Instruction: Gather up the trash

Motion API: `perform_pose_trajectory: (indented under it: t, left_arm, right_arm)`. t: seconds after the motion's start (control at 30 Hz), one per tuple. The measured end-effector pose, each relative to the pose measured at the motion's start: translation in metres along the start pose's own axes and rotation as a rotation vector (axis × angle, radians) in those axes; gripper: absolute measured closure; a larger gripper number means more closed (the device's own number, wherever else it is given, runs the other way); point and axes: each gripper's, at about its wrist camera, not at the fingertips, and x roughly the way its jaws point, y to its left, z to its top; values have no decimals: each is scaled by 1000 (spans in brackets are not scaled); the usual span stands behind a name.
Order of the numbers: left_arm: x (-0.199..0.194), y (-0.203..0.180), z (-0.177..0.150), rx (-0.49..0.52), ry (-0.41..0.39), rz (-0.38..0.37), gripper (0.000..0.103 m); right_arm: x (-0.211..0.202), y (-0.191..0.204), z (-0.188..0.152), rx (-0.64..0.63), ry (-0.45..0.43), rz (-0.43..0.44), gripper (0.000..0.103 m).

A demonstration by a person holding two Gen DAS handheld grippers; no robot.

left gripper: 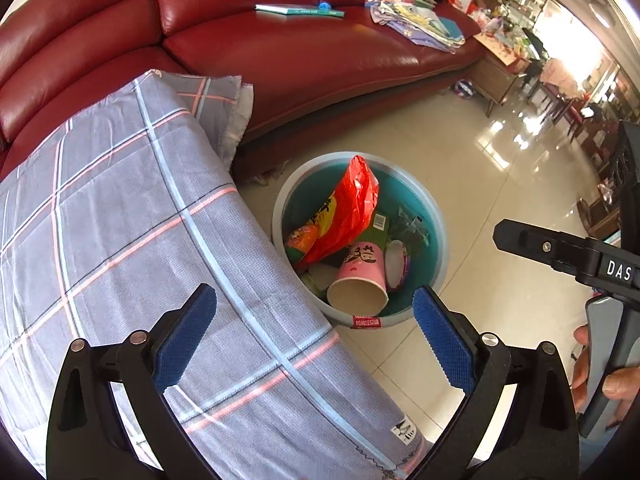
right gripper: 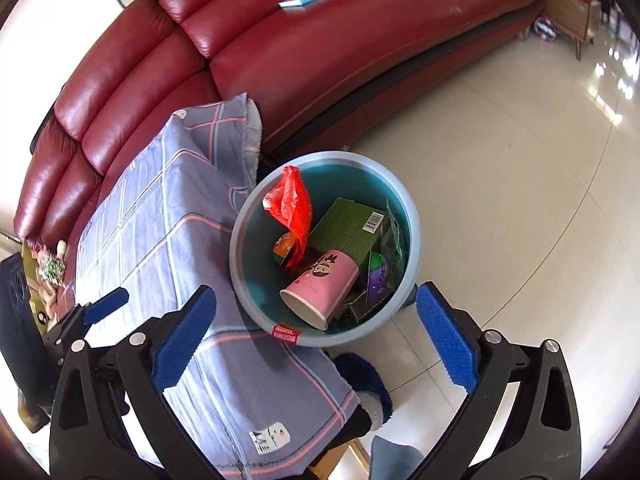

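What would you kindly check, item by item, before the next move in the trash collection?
1. Left gripper empty, fingers spread: ok.
2. Right gripper empty, fingers spread: ok.
3. Pink cup inside the bin, lying on its side: ok.
4. Red bag fully in the bin: not ok, its top pokes above the rim.
5. Plaid cloth cleared of trash: ok on the part in view.
6. More trash elsewhere, on the sofa or the floor: cannot tell.
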Motion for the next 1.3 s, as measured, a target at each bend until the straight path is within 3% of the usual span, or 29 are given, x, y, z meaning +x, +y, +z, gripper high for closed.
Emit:
perform_pose_trajectory:
  t: [0.2, 0.7, 1.3]
  left_arm:
    - [-26, 10, -19, -53, -24, 18, 4]
    - [-83, 29, -70, -117, -97, 85, 4]
    - [-96, 42, -83, -149, -112, 112, 4]
  right_arm:
    - [-28, 25, -22, -122, -15, -59, 7]
    - [-56, 58, -74, -272, -36, -178, 7]
    - [-61, 72, -83, -324, -46, -202, 7]
